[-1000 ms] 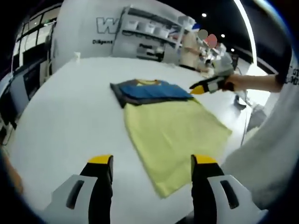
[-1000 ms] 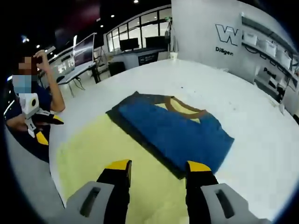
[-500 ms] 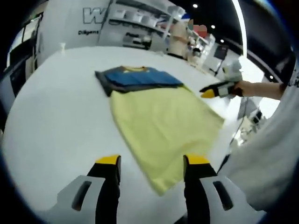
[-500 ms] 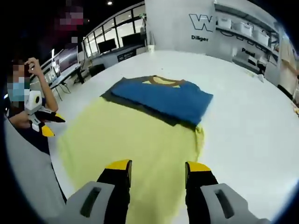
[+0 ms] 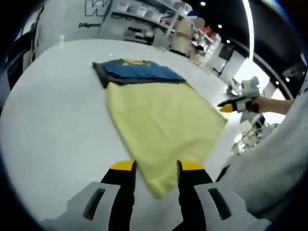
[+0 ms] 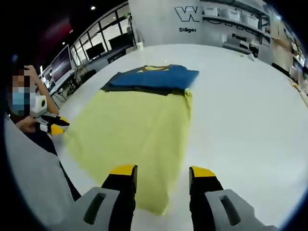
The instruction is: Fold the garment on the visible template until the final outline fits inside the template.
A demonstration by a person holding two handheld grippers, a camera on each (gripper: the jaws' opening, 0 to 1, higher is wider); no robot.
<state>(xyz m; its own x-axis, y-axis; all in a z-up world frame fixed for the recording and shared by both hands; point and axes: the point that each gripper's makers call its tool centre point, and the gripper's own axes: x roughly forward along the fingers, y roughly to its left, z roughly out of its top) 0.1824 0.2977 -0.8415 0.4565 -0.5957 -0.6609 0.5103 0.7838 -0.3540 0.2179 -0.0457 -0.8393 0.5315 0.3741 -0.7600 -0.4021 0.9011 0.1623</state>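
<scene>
Both grippers have pulled back toward the near edge of the round white table [image 5: 53, 120] since a second ago; the right one, then right over the garment, now sits low over the sheet's near corner.

Folded blue garment with a tan-brown collar [image 5: 139, 71] lies flat on the table, upper left of centre in the left gripper view, upper middle in the right gripper view [image 6: 154, 77]. A dark grey layer shows under its edge. It sits at the far end of the pale yellow rectangular template sheet [image 5: 159, 120], overlapping or butting that end; cannot tell which. Yellow sheet [image 6: 130, 130] spreads flat from the garment down toward the bottom of both views.

Left gripper [image 5: 155, 166], black jaws with yellow tips, bottom centre of its view: jaws parted a moderate gap, nothing between them, the sheet's near corner in the gap below; contact cannot be told. It also appears at mid left of the right gripper view [image 6: 53, 126], held against the person's chest.

Right gripper [image 6: 162, 171], bottom centre of its view: jaws apart, empty, above the sheet's near corner. It also appears at mid right of the left gripper view [image 5: 236, 104], off the table edge, in a hand [image 5: 262, 102].

White shelving unit with white bins [image 5: 149, 14] stands behind the table.
</scene>
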